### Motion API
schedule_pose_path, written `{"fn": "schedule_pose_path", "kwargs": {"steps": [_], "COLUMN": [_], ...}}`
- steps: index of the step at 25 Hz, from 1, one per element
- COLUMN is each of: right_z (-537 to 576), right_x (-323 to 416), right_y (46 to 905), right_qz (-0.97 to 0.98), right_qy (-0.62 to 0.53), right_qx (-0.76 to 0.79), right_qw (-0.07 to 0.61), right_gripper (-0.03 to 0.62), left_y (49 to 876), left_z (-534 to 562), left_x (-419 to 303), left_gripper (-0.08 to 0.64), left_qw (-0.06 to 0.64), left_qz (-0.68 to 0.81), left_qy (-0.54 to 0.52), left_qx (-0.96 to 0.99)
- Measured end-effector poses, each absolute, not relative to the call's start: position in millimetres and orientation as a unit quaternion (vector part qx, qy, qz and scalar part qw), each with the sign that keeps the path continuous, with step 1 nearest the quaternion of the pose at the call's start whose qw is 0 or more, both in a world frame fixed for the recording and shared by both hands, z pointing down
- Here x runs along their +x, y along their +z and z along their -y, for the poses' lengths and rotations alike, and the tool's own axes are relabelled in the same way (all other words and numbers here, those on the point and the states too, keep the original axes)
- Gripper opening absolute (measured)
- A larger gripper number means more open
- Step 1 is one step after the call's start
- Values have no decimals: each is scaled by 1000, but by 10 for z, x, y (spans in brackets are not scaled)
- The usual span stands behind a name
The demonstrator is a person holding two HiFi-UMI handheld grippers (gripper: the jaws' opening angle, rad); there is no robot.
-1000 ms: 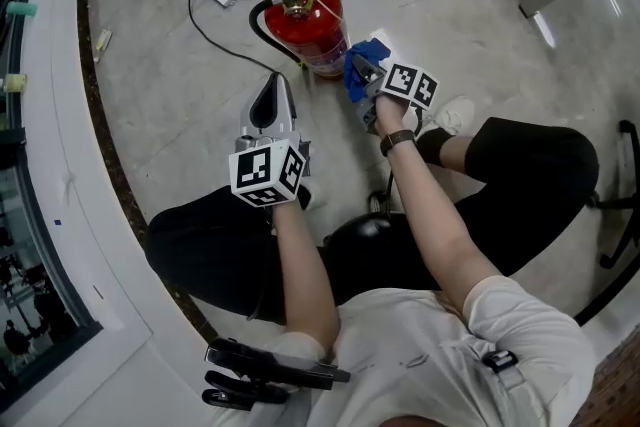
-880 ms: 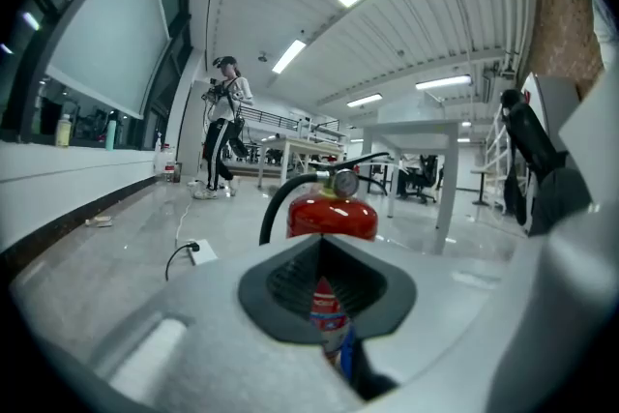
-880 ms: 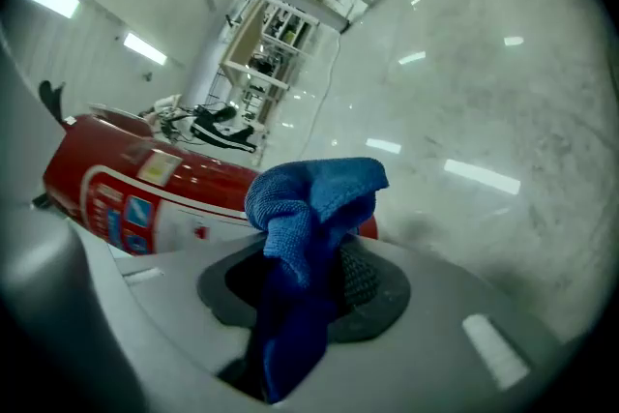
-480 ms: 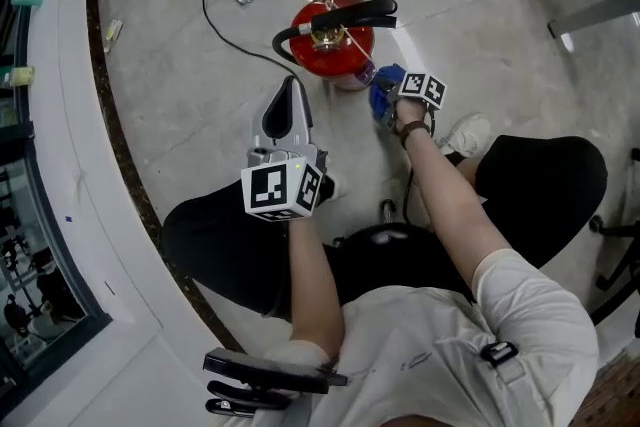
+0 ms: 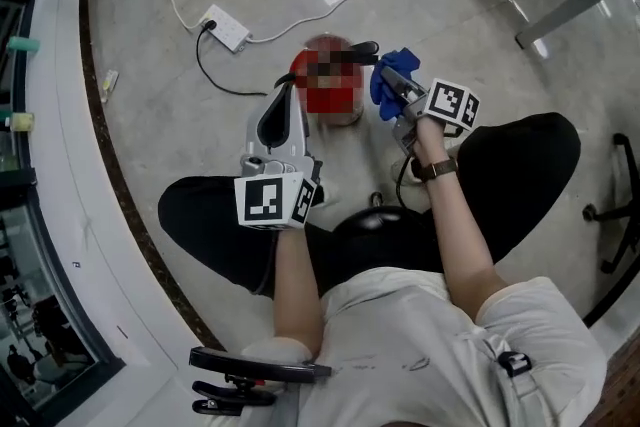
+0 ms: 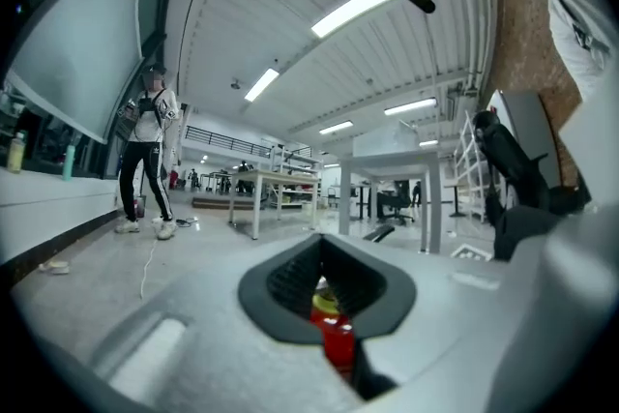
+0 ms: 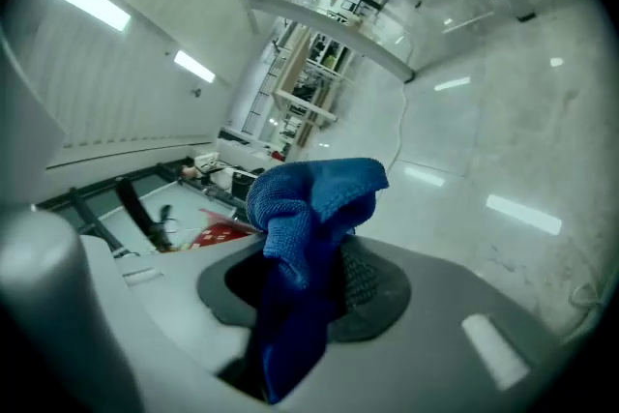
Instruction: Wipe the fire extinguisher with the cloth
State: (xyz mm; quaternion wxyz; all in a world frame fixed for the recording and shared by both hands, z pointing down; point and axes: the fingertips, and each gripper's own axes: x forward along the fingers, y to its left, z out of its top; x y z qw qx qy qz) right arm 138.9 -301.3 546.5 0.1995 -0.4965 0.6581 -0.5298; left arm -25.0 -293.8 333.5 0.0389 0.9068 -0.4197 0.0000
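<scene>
Clamping cloth (image 7: 308,208), right hand-held gripper (image 5: 398,93) beside fire extinguisher (image 5: 328,103); floor (image 5: 470,25) open beyond.

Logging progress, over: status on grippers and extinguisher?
Left gripper jaws shut, empty, near fire extinguisher. Right gripper shut on blue cloth, beside its top. Nothing in the way.

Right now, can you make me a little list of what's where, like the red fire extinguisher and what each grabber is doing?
fire extinguisher: red, upright on the floor, between the grippers
cloth: blue, bunched up
right gripper: shut on the cloth, beside the extinguisher's top
left gripper: shut, nothing in it, pointing at the extinguisher
power strip: white, on the floor beyond the extinguisher
</scene>
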Motion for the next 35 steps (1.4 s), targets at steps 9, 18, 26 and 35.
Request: {"fn": "schedule_pose_path", "kwargs": {"steps": [9, 18, 26, 35], "right_z": [2734, 2836, 2774, 2835], "right_x": [742, 983, 970, 1071], "right_y": [4175, 5823, 8024, 8210], "right_qz": [-743, -644, -491, -477], "right_qy": [-471, -538, -677, -696], "right_qx": [-380, -496, -527, -516], "right_qw": [287, 222, 153, 144], "right_gripper": [124, 123, 124, 127], "left_y": [3305, 3517, 3706, 3620], "left_z": [2991, 3034, 3015, 3010], "left_x": [-215, -478, -601, -404], "left_gripper": [0, 0, 0, 0], "left_qw": [42, 54, 75, 60], "left_qz": [413, 462, 474, 446], "left_qy": [-4, 9, 28, 44], "left_qx": [910, 885, 877, 892]}}
